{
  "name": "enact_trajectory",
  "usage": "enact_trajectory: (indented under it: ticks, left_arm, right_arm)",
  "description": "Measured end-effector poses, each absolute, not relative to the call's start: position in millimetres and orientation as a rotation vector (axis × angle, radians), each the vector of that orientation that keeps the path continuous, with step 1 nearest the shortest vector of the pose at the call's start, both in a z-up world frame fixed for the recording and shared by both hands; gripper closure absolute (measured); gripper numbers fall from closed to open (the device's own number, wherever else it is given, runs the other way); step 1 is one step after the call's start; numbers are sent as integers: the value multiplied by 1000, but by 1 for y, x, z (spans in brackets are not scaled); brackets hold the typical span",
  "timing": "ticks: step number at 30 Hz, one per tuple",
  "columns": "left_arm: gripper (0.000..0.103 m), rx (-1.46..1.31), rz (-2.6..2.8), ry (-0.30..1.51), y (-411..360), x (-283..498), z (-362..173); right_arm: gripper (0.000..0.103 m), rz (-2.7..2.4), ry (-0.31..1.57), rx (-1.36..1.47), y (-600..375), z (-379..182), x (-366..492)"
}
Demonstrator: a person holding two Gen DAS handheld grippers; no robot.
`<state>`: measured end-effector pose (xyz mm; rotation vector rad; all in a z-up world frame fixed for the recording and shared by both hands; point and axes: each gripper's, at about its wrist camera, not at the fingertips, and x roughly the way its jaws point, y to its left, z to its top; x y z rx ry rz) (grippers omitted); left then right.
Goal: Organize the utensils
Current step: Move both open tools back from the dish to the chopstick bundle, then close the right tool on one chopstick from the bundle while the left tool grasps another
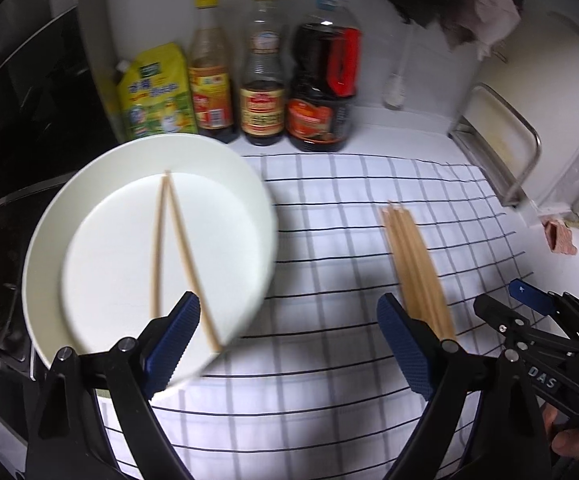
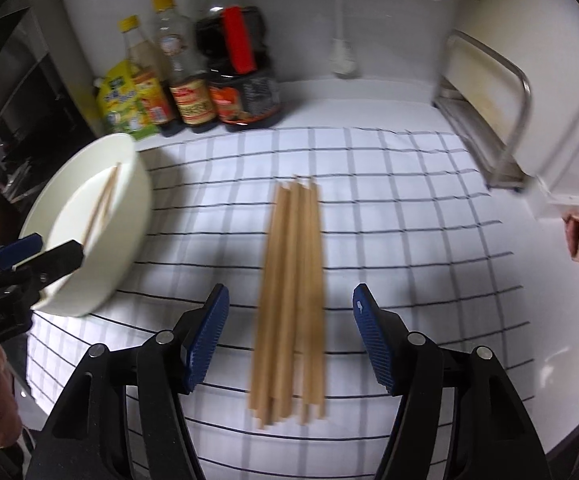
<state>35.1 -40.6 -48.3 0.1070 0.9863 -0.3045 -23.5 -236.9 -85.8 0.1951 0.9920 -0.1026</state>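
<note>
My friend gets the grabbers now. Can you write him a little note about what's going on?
Left gripper: open, empty, between the bowl and the bundle.
Right gripper: open, empty, jaws either side of the bundle, not touching.
Chopstick bundle: lying together on the checked cloth.
Two chopsticks lie in the white bowl.
Done: the bundle is gathered.
Left: probably bring those two over.

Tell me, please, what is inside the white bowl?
Two wooden chopsticks lie inside the white bowl, touching at the far end and spreading toward the camera. The left gripper's finger covers part of the near rim, so that spot cannot be seen.
</note>
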Motion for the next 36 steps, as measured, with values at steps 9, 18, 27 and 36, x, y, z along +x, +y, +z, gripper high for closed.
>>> enact_trajectory:
  ticks: [9, 18, 27, 36]
  left_arm:
    - [15, 121, -316, 1035, -82, 30, -76]
    - [15, 136, -303, 1082, -103, 26, -108]
    - [15, 126, -271, 1105, -109, 30, -126]
    - [14, 110, -263, 1124, -112, 29, -135]
  right_arm:
    - [41, -109, 1037, 177, -265, -126, -22]
    - [41, -75, 1049, 160, -268, -154, -11]
    - [41, -63, 1059, 142, -272, -167, -8]
    - [41, -37, 1059, 116, -269, -167, -9]
